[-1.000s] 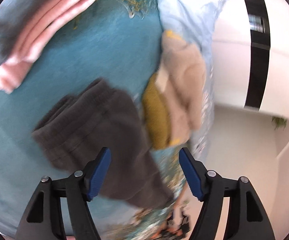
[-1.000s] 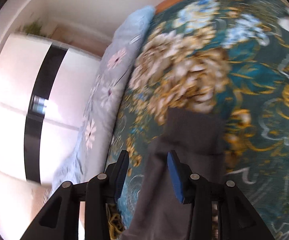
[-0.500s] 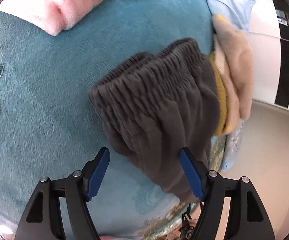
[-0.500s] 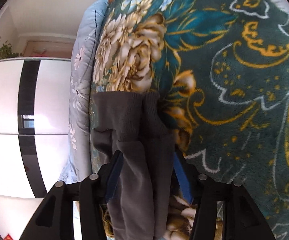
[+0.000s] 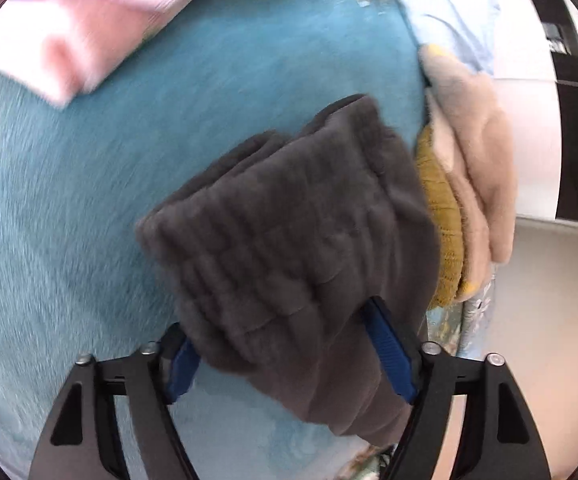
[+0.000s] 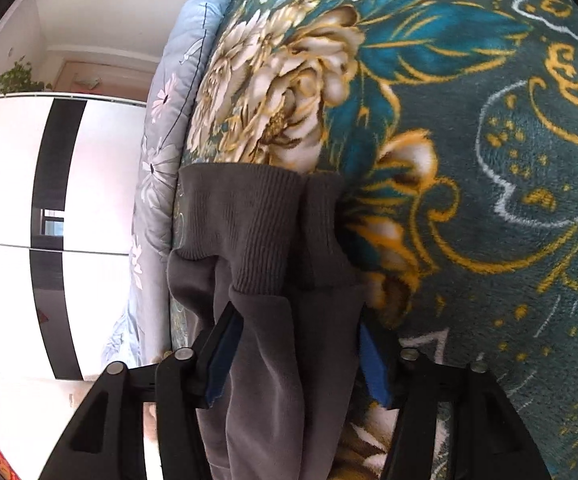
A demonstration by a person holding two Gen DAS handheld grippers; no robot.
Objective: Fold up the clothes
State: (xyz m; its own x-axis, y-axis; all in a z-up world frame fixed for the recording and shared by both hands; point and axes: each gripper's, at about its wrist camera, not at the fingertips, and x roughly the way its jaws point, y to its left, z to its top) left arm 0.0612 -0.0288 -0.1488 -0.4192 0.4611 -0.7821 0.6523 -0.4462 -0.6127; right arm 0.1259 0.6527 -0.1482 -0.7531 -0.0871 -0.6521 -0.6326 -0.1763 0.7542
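Observation:
Dark grey sweatpants [image 5: 289,232] lie on the teal blanket [image 5: 69,208]; the left wrist view shows the gathered elastic waistband end. My left gripper [image 5: 285,344] is open, its blue pads on either side of the waistband bunch. In the right wrist view the ribbed cuff end of the grey sweatpants [image 6: 265,236] lies on the floral blanket [image 6: 469,140]. My right gripper [image 6: 297,352] straddles the two legs just behind the cuffs, jaws wide, pads at the cloth's sides.
A folded pink garment [image 5: 89,28] lies at the upper left. A beige fleece garment [image 5: 477,160] and a mustard knit [image 5: 441,208] lie at the bed's right edge. A pale blue quilt [image 6: 169,128], white wardrobe [image 6: 5,200] and floor lie beyond the edge.
My left gripper has moved forward over the waistband, which now sits between its pads. My right gripper has moved slightly forward along the legs towards the cuffs.

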